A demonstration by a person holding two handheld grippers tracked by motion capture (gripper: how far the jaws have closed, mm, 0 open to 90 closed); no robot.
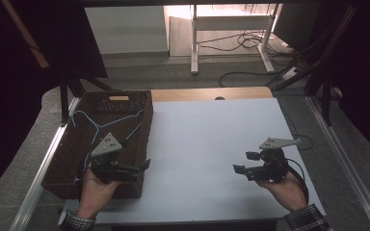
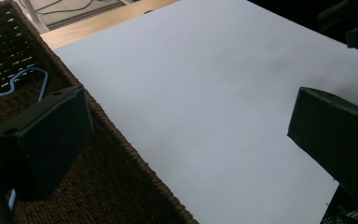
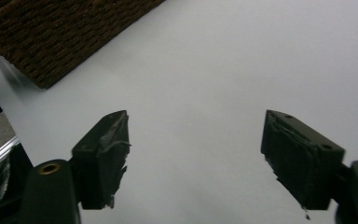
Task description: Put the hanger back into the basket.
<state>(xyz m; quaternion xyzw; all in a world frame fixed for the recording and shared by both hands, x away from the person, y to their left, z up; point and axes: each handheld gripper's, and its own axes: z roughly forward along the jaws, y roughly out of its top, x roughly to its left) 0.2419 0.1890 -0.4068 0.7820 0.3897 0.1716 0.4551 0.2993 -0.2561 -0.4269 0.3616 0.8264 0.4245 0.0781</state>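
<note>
The hanger (image 1: 107, 124) — thin blue wire — lies flat in the basket (image 1: 66, 159), its hook toward the basket's far end. Neither gripper holds it.

The left gripper (image 1: 144, 166) hangs over the basket's near right corner, jaws released and spread wide with nothing between them; in the left gripper view one jaw sits above the weave, the other out past the basket's rim (image 2: 121, 140) over the white table (image 2: 205, 93). A loop of the hanger (image 2: 25, 79) shows just beyond the inner jaw.

The right gripper (image 1: 244, 163) rests well to the right of the basket over bare table, jaws likewise released and empty, pointed toward the basket.

My reading: the hanger has been put away and both hands are clear — or a pick-up from the basket is about to start. If the latter, the left gripper must swing deeper into the basket, drop, and pinch the thin wire squarely, since it could slip between the pads.
</note>
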